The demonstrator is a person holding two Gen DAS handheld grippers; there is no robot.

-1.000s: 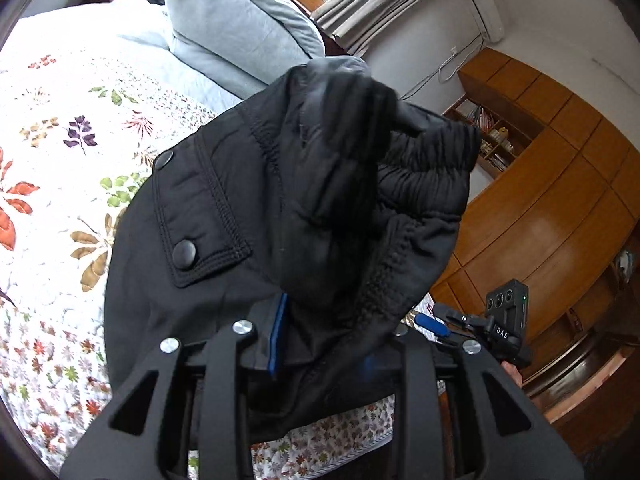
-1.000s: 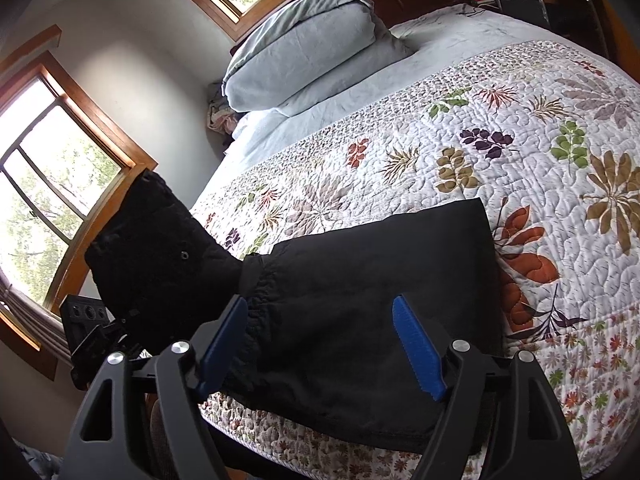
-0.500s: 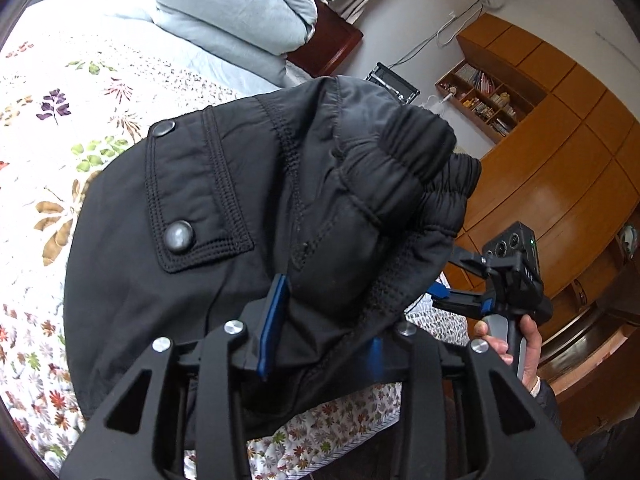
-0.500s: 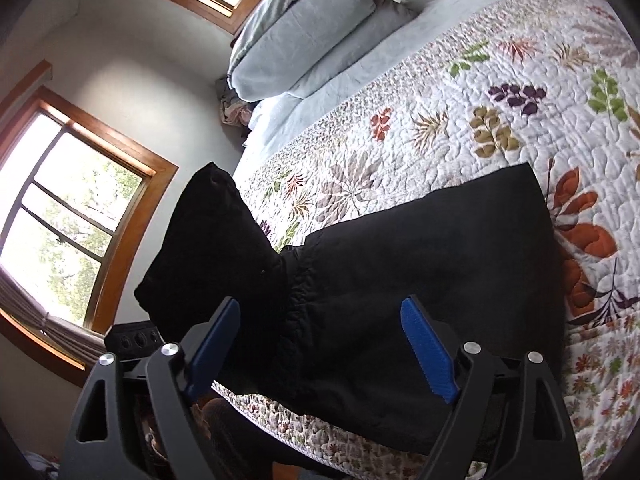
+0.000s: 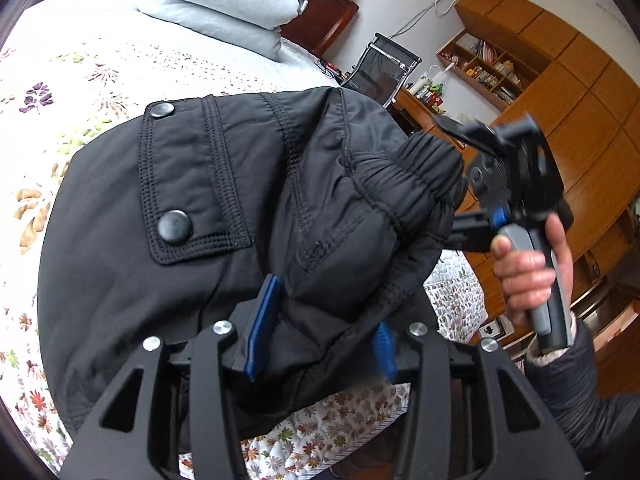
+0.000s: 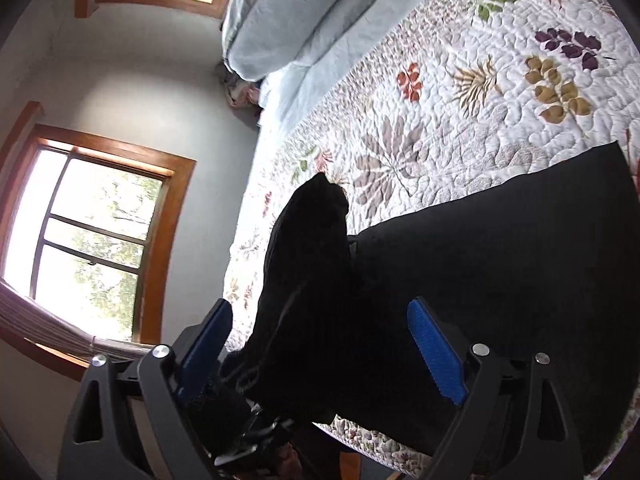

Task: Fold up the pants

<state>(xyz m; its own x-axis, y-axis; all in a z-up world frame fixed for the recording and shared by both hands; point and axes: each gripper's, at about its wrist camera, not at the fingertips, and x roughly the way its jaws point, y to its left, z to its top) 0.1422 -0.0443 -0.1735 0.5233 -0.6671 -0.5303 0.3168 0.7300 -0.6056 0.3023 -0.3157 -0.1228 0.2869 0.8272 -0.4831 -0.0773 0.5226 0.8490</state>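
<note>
Pants (image 5: 208,240) of black padded cloth lay partly on our quilt (image 5: 60,80), their waist end lifted off it in our left gripper (image 5: 320,336). Its jaws had just been opening, and a thick fold of the fabric still sat between the blue pads (image 5: 260,320); whether the pads still pressed on it we could not tell. In the left wrist view the gathered elastic waistband (image 5: 416,176) bunched toward three o'clock, and a stitched pocket flap (image 5: 188,184) with two round snaps faced us at ten o'clock.

Our right gripper (image 6: 320,356) stood with its jaws wide apart, having just been opening, and nothing was clamped; the raised waist end rose in front of it, the flat part of the pants stretching toward three o'clock across the quilt. Our right hand (image 5: 528,264) held its grey handle at three o'clock in the left view, close beside the waistband.

Open quilt, white with stitched leaf prints, spread from twelve to two o'clock beyond the straight far edge of the pants. Pale blue pillows (image 6: 288,12) lay at twelve o'clock, a wood-framed window (image 6: 92,240) at nine.
</note>
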